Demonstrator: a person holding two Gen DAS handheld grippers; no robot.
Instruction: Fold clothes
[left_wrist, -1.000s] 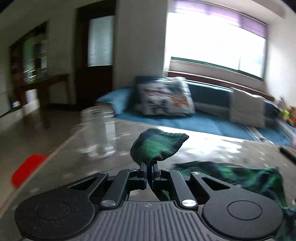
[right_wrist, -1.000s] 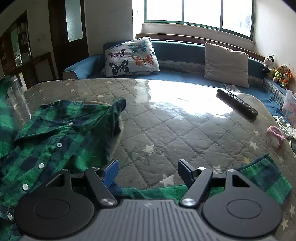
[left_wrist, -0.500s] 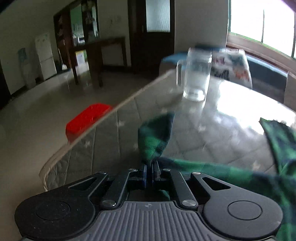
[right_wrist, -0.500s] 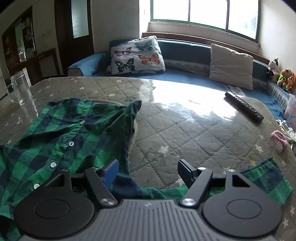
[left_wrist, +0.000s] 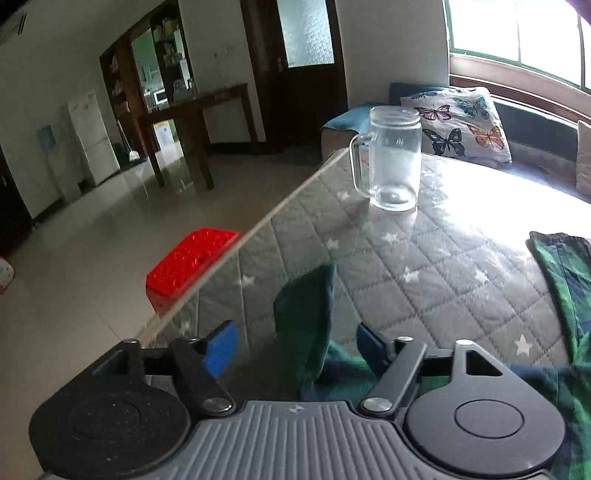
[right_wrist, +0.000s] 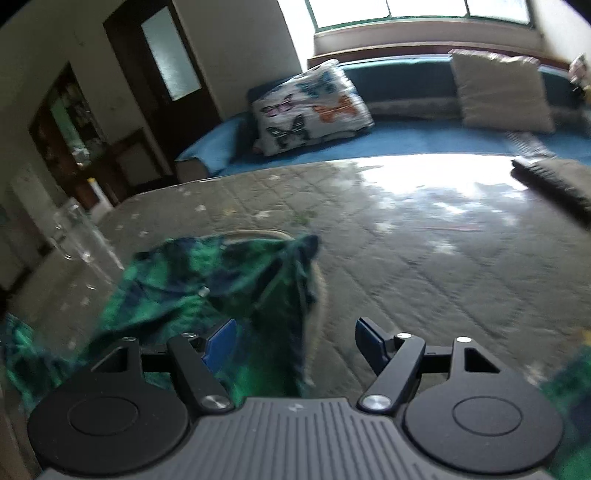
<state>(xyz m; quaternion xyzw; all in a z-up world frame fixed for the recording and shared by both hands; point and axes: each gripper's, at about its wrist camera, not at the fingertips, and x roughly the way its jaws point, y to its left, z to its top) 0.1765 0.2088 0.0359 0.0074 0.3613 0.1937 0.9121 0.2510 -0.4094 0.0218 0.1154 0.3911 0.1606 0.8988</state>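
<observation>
Left gripper (left_wrist: 297, 345) spread wide, green plaid shirt (left_wrist: 308, 325) sleeve loose between fingers; right gripper (right_wrist: 295, 341) likewise agape over shirt on quilted tabletop (right_wrist: 424, 258); glass mug (left_wrist: 391, 158) nearby.

One shirt (right_wrist: 221, 280), one mug (left_wrist: 391, 158), two pillows (right_wrist: 310, 107), one remote (right_wrist: 550, 184).

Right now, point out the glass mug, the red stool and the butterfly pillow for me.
glass mug (left_wrist: 393, 162): left wrist view, on the middle of its clear body.
red stool (left_wrist: 188, 264): left wrist view, on its top surface beside the table edge.
butterfly pillow (right_wrist: 308, 105): right wrist view, on the pillow's printed front.
</observation>
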